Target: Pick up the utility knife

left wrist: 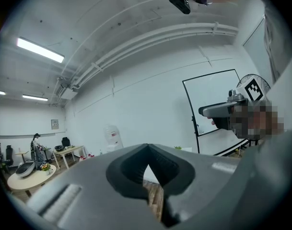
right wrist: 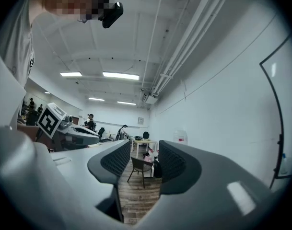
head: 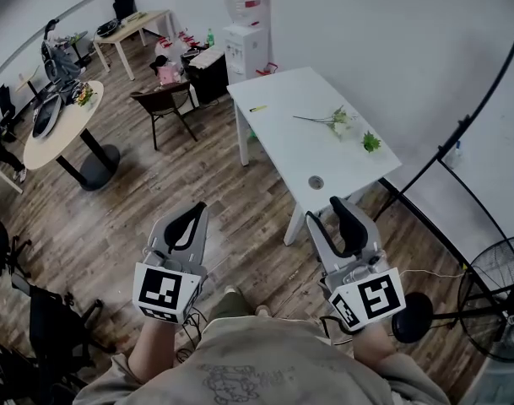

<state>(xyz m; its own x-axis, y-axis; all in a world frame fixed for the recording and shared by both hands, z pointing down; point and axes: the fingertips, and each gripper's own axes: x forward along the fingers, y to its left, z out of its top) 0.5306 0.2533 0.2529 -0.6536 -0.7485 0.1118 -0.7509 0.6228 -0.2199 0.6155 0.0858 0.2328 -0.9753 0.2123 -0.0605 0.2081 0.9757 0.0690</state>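
Note:
A small yellow utility knife (head: pixel 257 108) lies near the far left edge of the white table (head: pixel 282 142). Both grippers are held close to my body above the wooden floor, well short of the table. My left gripper (head: pixel 197 208) is shut with its tips touching and nothing between them; in the left gripper view (left wrist: pixel 147 146) it points up at the wall. My right gripper (head: pixel 332 204) is open with a narrow empty gap, which the right gripper view (right wrist: pixel 143 152) shows aimed across the room. The knife shows in neither gripper view.
On the table lie a flower stem (head: pixel 324 121), a green sprig (head: pixel 371 142) and a small round object (head: pixel 316 181). A water dispenser (head: pixel 246 49) and a chair (head: pixel 162 104) stand beyond it. A round table (head: pixel 67 125) is left, a fan (head: pixel 497 298) right.

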